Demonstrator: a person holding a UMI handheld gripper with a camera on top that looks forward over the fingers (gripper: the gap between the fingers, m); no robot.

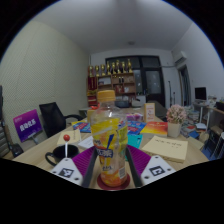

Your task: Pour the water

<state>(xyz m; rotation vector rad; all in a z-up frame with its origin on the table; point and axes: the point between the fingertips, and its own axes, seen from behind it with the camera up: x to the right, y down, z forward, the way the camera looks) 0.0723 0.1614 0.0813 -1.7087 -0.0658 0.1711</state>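
hand-held gripper (110, 172): I read it as clamped on the bottle, both fingers tight against its sides, pads pressed to the lower body.
bottle (109, 138): clear plastic with a colourful label and an orange cap; upright, held between the fingers, appears lifted above the near edge of the surface (60, 150).
cap: looks on from here; can't tell if it's screwed down.
cup (60, 154): dark, near the left edge of the surface just beside the left finger; something with a red tip stands by it, can't make out what.
notebook (166, 148): tan, lying flat toward the right edge.
plant pot (175, 127): behind the notebook, toward the far right corner.
step: my guess is carry, tilt not begun, no water moving.
risk 1: cap on means nothing pours when I tip it.
risk 2: thin plastic may flex under the squeeze and slip or spurt.
risk 3: tipping off-line of the cup wets the notebook and clutter nearby.
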